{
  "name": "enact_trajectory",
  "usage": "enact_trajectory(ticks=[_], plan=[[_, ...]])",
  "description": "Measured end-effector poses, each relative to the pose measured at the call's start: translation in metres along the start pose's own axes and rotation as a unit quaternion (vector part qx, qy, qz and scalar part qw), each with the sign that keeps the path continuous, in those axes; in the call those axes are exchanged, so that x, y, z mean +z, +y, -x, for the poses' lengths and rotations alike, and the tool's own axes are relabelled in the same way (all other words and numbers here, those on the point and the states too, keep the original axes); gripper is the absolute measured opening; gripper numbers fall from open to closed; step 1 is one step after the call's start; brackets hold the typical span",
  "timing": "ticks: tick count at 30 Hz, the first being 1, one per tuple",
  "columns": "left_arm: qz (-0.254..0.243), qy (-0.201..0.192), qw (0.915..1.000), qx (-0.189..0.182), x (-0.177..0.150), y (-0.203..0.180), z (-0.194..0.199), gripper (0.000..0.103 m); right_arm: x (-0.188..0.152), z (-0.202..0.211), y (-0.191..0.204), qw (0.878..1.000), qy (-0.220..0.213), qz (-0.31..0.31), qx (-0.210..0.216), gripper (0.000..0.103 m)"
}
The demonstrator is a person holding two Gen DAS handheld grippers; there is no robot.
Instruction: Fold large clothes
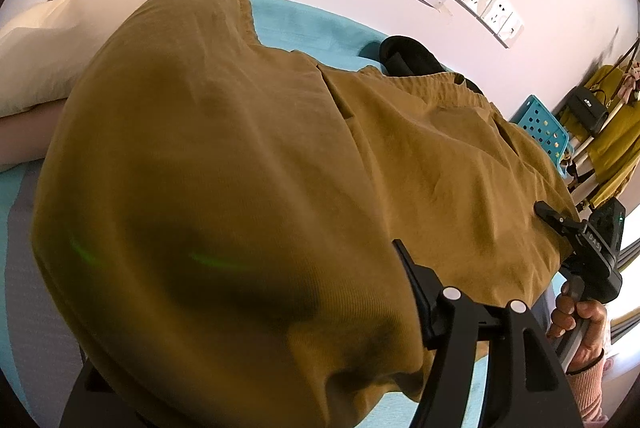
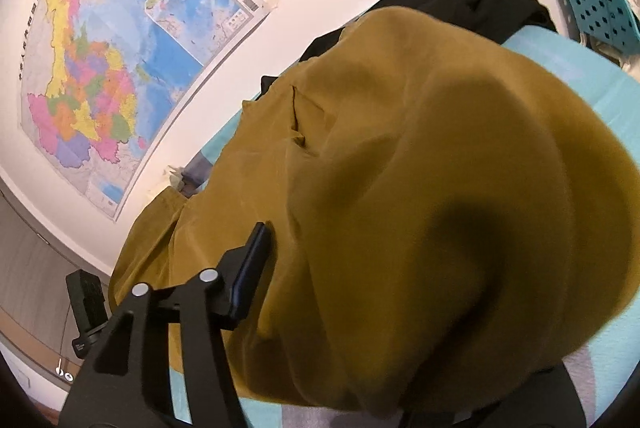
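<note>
Mustard trousers (image 1: 240,148) with an elastic waistband lie spread over a teal bed (image 1: 312,24). In the left wrist view, my left gripper (image 1: 300,248) is shut on a thick bunch of this cloth. One finger (image 1: 416,288) shows; the cloth covers the other. My right gripper (image 1: 560,220), held by a hand (image 1: 576,316), bites the trousers' edge at the right. In the right wrist view, the trousers (image 2: 440,168) bulge between the jaws of my right gripper (image 2: 340,232). Its left finger (image 2: 252,268) presses the fabric and the other is hidden. The left gripper's black housing (image 2: 86,304) shows at lower left.
A cream pillow (image 1: 60,40) lies at the far left of the bed. A black garment (image 2: 480,0) is heaped behind the trousers by the wall. A map (image 2: 100,68) and wall sockets (image 1: 488,4) are on the wall. A blue perforated rack (image 1: 544,128) stands beyond the bed.
</note>
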State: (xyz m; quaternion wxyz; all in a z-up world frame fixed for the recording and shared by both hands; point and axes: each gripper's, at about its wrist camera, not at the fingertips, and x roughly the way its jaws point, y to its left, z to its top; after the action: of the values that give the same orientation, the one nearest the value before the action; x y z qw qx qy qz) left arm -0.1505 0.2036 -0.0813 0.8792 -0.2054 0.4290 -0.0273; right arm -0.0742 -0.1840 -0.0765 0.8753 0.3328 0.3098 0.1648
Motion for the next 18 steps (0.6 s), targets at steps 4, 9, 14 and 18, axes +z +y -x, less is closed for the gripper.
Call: enact_trajectory(ticks=[4, 9, 14, 18], plan=[[-0.002, -0.001, 1.0, 0.001, -0.0008, 0.0003, 0.0009, 0.065, 0.0005, -0.007, 0.0018, 1.0, 0.003, 0.003, -0.003, 0.064], [-0.003, 0.0, 1.0, 0.0, -0.0011, -0.0008, -0.0001, 0.065, 0.001, -0.0101, 0.0009, 1.0, 0.007, 0.008, -0.003, 0.061], [-0.005, 0.001, 1.0, 0.002, -0.0002, -0.0012, -0.0005, 0.065, 0.0008, -0.0088, 0.004, 1.0, 0.007, 0.026, -0.007, 0.053], [-0.011, 0.002, 0.9999, 0.009, 0.0003, -0.0041, -0.0001, 0.065, 0.0017, -0.0081, 0.0051, 1.0, 0.006, 0.028, -0.004, 0.047]])
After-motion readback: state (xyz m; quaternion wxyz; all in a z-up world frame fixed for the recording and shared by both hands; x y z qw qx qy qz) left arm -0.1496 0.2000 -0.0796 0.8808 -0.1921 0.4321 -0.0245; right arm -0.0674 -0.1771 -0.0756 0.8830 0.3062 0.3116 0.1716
